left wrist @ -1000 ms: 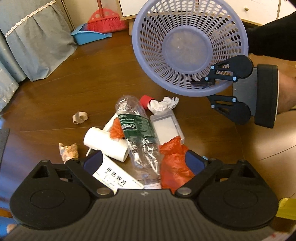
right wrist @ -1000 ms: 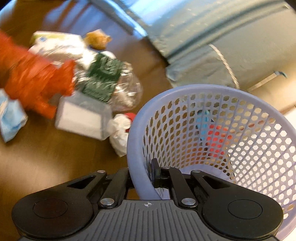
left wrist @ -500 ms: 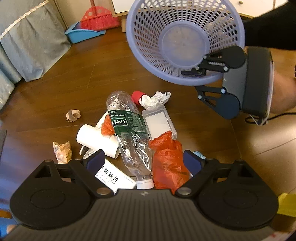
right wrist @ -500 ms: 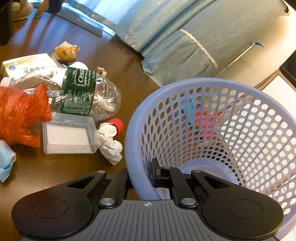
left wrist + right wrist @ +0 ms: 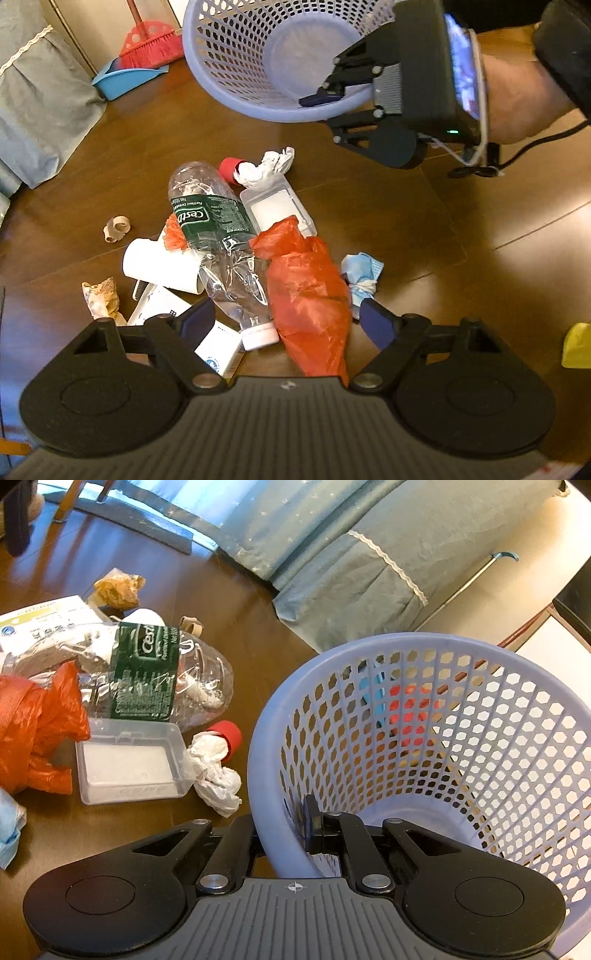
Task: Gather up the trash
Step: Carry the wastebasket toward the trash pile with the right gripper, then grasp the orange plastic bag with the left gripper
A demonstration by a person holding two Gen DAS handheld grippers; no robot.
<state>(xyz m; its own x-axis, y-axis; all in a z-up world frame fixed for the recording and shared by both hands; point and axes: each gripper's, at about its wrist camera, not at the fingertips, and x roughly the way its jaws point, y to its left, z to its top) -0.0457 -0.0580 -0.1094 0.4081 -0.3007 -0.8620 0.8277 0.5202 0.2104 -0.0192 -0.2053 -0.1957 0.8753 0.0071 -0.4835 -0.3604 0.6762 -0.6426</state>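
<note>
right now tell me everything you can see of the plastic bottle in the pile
The plastic bottle is clear, crushed and empty-looking, with a dark green label and a white cap toward the left claw. It lies on its side on the wood floor, over a white tube, with the orange bag and clear box against it.

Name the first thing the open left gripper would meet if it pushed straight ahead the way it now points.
Most likely the orange plastic bag, which lies between the left gripper's open fingers, with the crushed clear bottle just beside it. Depth is hard to judge in this fisheye view.
</note>
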